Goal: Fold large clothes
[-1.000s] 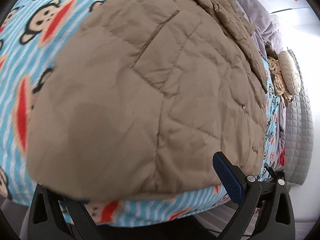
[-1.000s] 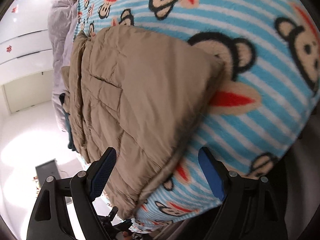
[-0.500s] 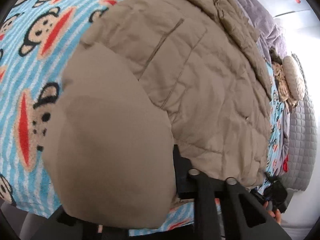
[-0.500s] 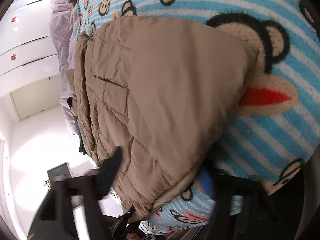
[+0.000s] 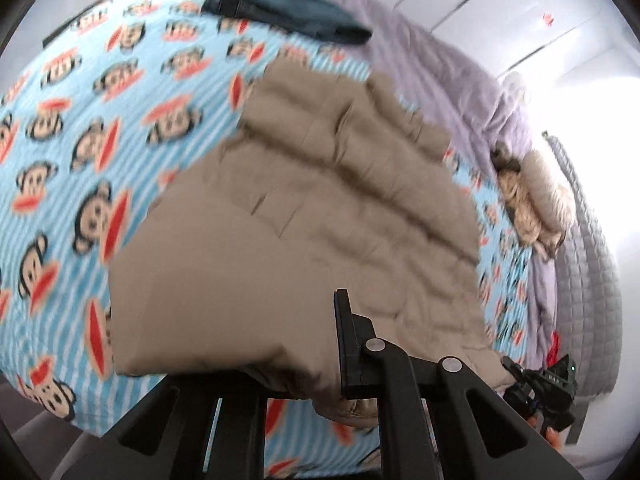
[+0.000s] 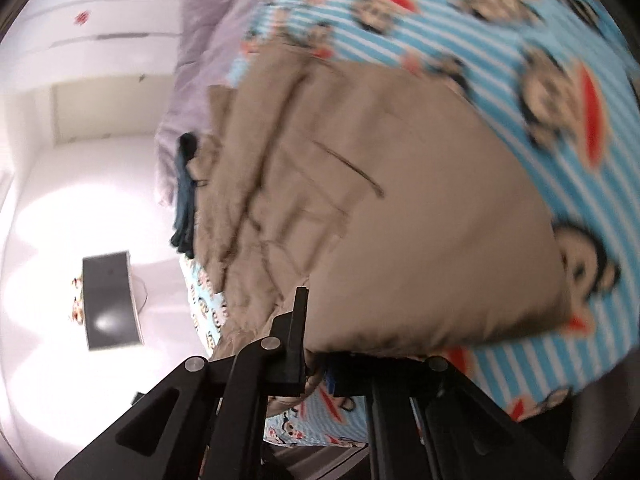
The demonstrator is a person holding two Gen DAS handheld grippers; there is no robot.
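Puffer jacket [image 5: 320, 208], tan and quilted, lies on the monkey-print blanket [image 5: 80, 152] covering the bed, with its near hem lifted off the blanket by both claws.

Progress, judging from how it lies: mid-fold. Far half of the jacket looks bunched or already doubled over toward the lavender bedding [image 5: 432, 64]. Near half is raised and billowing, not yet laid over. Left to do: carry the hem across toward the lavender bedding, set it down, flatten, probably one more fold to get a compact stack. Sleeve state is unclear; both views are blurred.

Left claw [image 5: 304, 360]: pressed together on the jacket hem. One finger shows on top of the fabric, the other is hidden under it. Jacket drapes straight over the claw and runs away from it toward the lavender bedding.

Right claw [image 6: 316, 344]: also pinching the hem, fabric wedged between its fingers, with a bulge of jacket hanging over the far finger. Jacket body extends from the claw up toward the lavender bedding.

The two claws hold the same near edge, apart from each other; the right one is just visible in the left wrist view at the hem's far corner.

Other items: dark teal folded garment [image 5: 288, 4] on the blanket, past the jacket and beside the lavender bedding. Plush toy [image 5: 536, 196] on the blanket near the grey quilted pad [image 5: 588, 264]. Neither touches the jacket.

Risk: slick puffy fabric may slide out of the pinch during the carry.
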